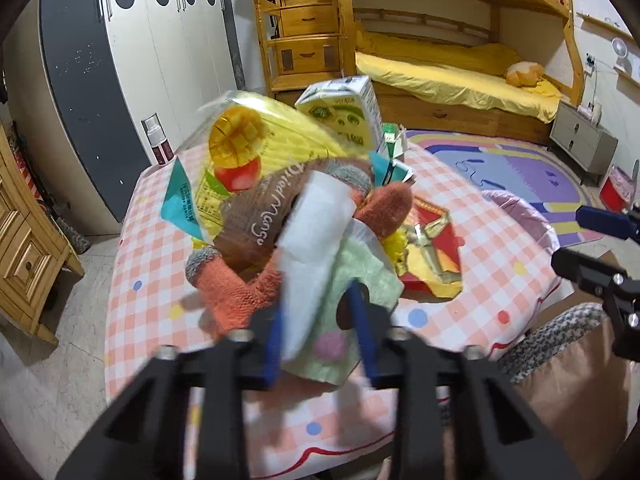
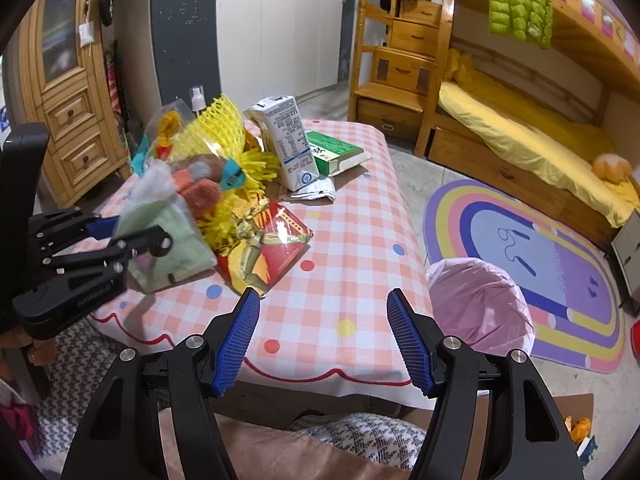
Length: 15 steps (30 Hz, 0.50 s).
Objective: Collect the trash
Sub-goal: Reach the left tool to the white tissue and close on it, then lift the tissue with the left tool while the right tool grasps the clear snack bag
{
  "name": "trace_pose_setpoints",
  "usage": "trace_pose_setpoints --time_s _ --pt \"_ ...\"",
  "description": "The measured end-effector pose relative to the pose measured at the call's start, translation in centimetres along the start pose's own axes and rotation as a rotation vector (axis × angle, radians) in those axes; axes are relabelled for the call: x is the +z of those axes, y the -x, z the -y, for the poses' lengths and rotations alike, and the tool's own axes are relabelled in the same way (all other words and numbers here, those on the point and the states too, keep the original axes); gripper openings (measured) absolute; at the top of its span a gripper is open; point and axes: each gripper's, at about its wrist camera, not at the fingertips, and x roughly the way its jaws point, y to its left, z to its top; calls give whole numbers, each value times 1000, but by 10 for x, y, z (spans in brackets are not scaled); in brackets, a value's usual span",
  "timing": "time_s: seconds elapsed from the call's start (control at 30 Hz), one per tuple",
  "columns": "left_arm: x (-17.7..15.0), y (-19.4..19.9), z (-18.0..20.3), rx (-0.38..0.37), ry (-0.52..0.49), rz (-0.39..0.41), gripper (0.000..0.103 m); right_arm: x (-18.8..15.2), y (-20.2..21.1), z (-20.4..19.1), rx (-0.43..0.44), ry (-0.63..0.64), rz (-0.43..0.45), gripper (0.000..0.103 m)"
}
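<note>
My left gripper (image 1: 320, 312) is shut on a pale green tissue packet (image 1: 352, 292) with white tissue, held just above the near left of the checked table (image 1: 472, 288); it also shows in the right wrist view (image 2: 168, 240). Behind it lie orange gloves (image 1: 236, 292), a dried mango bag (image 1: 248, 152), yellow foam net (image 2: 216, 132), a milk carton (image 2: 288, 140), a green box (image 2: 336, 152) and a red wrapper (image 2: 276, 244). My right gripper (image 2: 322, 320) is open and empty above the table's near edge. A pink-lined trash bin (image 2: 480, 304) stands right of the table.
A rainbow rug (image 2: 540, 264) covers the floor beyond the bin. A wooden bunk bed (image 2: 520, 128) stands at the right, wardrobes at the back, a wooden cabinet (image 2: 68, 92) at the left. A spray bottle (image 1: 158, 140) stands behind the table.
</note>
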Motion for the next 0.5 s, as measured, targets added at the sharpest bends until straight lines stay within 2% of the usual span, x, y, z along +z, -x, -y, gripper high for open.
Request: trace_pose_setpoints --time_s 0.07,0.13,0.3,0.5 --pt "1 11 1 -42 14 19 6 -2 4 1 5 -7 7 66" --pt "1 20 2 -56 12 40 4 -4 10 2 12 -15 16 66" --pt "4 49 5 -96 31 111 3 -9 25 3 13 -23 50 66" --pt "10 85 4 -101 63 175 3 -15 39 7 32 -44 81 67"
